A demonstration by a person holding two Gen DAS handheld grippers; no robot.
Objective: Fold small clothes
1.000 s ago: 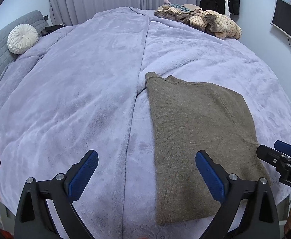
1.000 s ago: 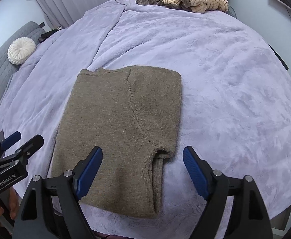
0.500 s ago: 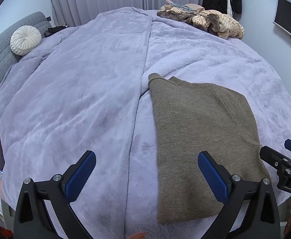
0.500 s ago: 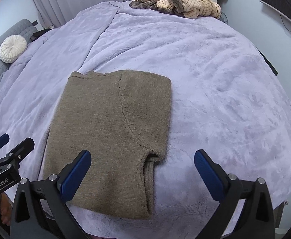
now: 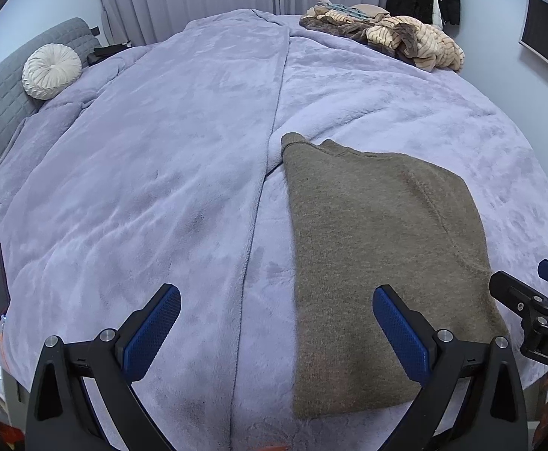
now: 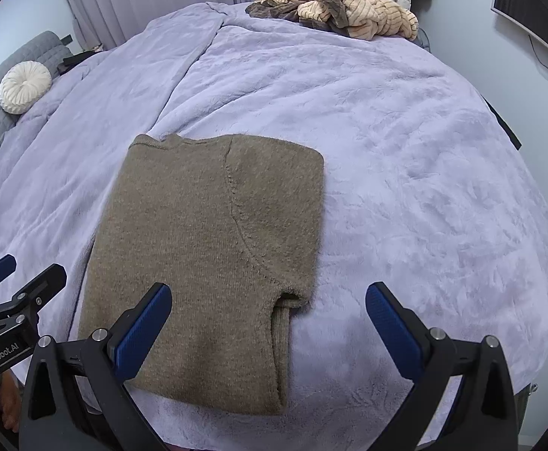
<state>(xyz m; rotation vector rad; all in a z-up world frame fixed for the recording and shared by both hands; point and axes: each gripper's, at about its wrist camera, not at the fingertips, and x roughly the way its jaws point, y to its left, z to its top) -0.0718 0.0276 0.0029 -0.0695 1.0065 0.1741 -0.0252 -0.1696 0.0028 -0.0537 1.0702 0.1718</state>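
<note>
sweater – lower centre, flat on bed | left gripper and right gripper – both agape, empty | next: pinch near hem corners together, fold evenly away

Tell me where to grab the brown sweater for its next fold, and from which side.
Grip the brown sweater at its two near hem corners, coming in low from the bed's near edge. It lies flat, sleeve folded in, long axis running away, so lifting the hem toward the collar likely halves it. Both tools, left and right, are open.
</note>
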